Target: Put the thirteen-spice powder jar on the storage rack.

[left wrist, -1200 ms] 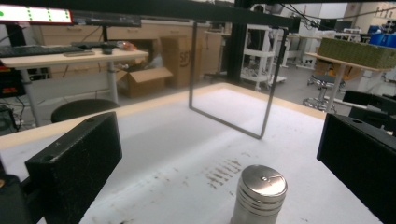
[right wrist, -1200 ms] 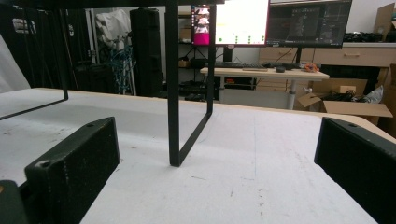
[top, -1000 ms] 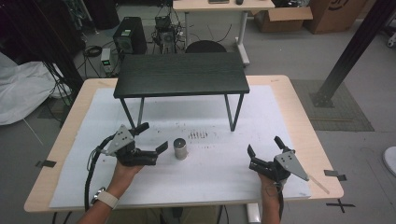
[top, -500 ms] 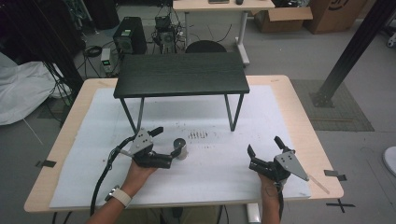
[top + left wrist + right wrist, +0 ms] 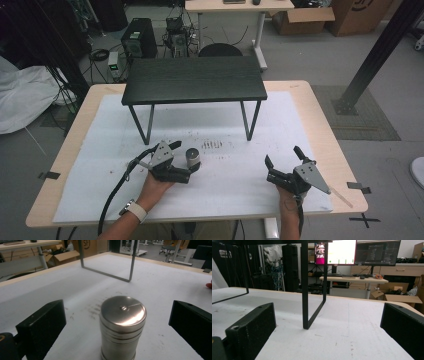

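A small steel canister [image 5: 192,159] [image 5: 122,327] with a ridged lid stands upright on the white sheet, in front of the black stand. My left gripper [image 5: 186,160] [image 5: 117,325] is open, and its two jaws flank the canister without touching it. My right gripper [image 5: 284,162] [image 5: 329,330] is open near the table's front right, low over the sheet, nothing between its jaws. It looks toward the stand's right leg [image 5: 305,290].
A small black table-like stand [image 5: 194,80] on thin metal legs occupies the middle back of the white sheet [image 5: 280,125]. Dark scuff marks [image 5: 215,145] lie just in front of it. Beyond the wooden tabletop's edges are desks, boxes and cables.
My left gripper has slid right across the sheet to the canister, which now sits between its jaws. The right gripper has stayed in place.
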A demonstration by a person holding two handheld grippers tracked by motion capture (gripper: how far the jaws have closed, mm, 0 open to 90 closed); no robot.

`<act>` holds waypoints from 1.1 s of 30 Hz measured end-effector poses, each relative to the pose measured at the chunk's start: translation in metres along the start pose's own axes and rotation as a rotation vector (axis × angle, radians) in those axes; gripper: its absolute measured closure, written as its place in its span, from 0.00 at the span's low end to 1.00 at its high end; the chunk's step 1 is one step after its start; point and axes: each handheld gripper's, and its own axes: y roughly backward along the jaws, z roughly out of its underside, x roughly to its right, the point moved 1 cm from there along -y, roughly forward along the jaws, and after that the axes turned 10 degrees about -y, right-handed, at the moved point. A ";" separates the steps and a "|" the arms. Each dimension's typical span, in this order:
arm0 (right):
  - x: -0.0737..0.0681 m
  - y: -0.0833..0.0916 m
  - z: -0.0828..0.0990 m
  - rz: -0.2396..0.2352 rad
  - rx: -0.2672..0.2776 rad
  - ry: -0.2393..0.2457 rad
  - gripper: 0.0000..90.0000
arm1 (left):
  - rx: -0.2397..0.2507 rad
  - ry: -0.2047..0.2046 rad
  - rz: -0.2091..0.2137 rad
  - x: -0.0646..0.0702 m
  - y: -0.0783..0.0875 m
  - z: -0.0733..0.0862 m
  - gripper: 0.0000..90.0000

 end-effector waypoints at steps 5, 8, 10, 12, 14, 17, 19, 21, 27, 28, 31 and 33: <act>0.000 0.000 0.000 -0.001 -0.002 -0.001 0.00 | -0.003 -0.004 0.003 0.001 -0.002 0.002 0.07; 0.000 0.000 0.000 0.000 -0.001 -0.001 0.00 | -0.005 -0.014 0.006 0.001 -0.003 0.002 0.13; 0.000 0.000 0.000 0.000 -0.001 -0.002 0.00 | -0.012 -0.017 0.023 0.001 -0.003 0.004 0.16; 0.000 0.000 0.000 -0.001 -0.001 -0.002 0.00 | -0.021 -0.017 0.032 0.001 -0.004 0.005 0.17; 0.000 0.000 0.000 -0.001 -0.001 -0.002 0.00 | -0.024 -0.014 0.033 0.000 -0.004 0.006 0.19; 0.000 0.000 0.000 -0.001 -0.001 -0.002 0.00 | -0.011 -0.010 0.036 0.001 -0.005 0.006 0.24; 0.000 0.000 0.000 -0.001 -0.001 -0.002 0.00 | -0.012 -0.012 0.034 0.001 -0.006 0.006 0.27; 0.000 0.000 0.000 -0.001 -0.001 -0.002 0.00 | -0.016 -0.014 0.040 0.001 -0.007 0.007 0.30; 0.000 0.000 0.000 -0.001 -0.002 -0.002 0.00 | -0.015 -0.016 0.037 0.001 -0.007 0.008 0.44; 0.000 0.000 0.000 -0.002 -0.002 -0.002 0.00 | -0.015 -0.016 0.037 0.001 -0.007 0.008 0.47; 0.000 0.000 0.000 -0.002 -0.002 -0.002 0.00 | -0.016 -0.021 0.039 0.000 -0.007 0.009 0.51; 0.000 0.000 0.000 -0.002 -0.003 -0.002 0.00 | -0.014 -0.022 0.040 0.000 -0.007 0.009 0.53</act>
